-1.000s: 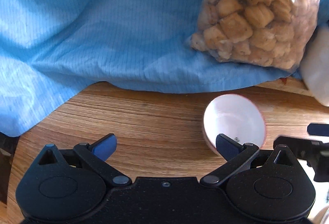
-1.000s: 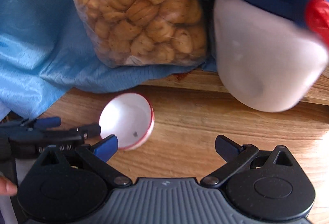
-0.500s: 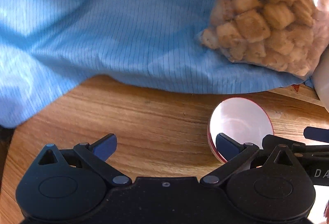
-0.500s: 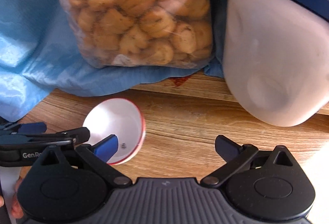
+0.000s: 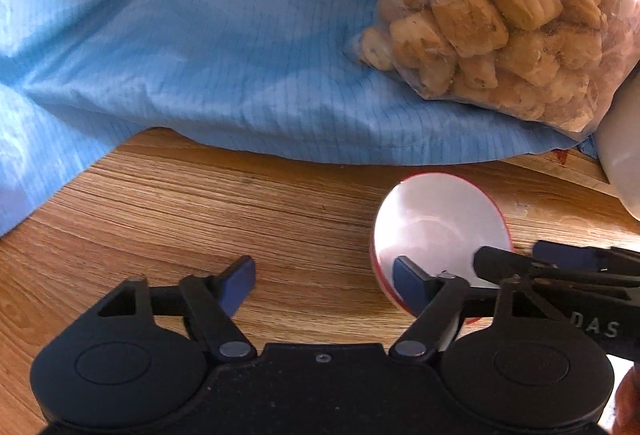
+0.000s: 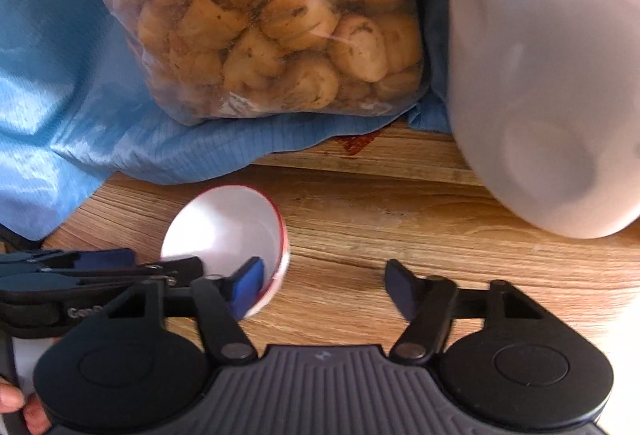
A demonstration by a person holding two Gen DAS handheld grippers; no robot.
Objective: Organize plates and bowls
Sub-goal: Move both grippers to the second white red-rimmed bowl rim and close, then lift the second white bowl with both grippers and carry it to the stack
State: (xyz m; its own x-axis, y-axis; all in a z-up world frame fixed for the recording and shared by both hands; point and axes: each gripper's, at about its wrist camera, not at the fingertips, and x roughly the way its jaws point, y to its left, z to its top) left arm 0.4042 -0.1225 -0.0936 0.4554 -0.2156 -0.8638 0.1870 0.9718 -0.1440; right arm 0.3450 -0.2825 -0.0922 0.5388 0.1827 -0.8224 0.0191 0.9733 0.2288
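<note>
A small white bowl [image 5: 436, 223] with a red rim sits on the wooden table [image 5: 240, 211]. My left gripper [image 5: 324, 283] is closing. Its right finger dips inside the bowl's near wall, while the left finger stands well clear over bare wood. In the right wrist view the same bowl [image 6: 224, 227] lies at the lower left. My right gripper [image 6: 325, 289] is closing too, with its left finger inside the bowl and its right finger off over the wood. Each gripper has the bowl's wall between its jaws, unpressed. Each gripper's fingers reach into the other's view.
A rumpled blue cloth [image 5: 200, 35] covers the far side of the table. On it lies a clear bag of biscuits [image 6: 264, 15]. A large white container [image 6: 548, 95] stands at the right. A person's fingers [image 6: 16, 407] show at the lower left.
Both grippers' jaws have narrowed from wide open. The bowl now sits closer, and each gripper's inner finger has come down inside it. The right gripper has moved a little nearer the table.
</note>
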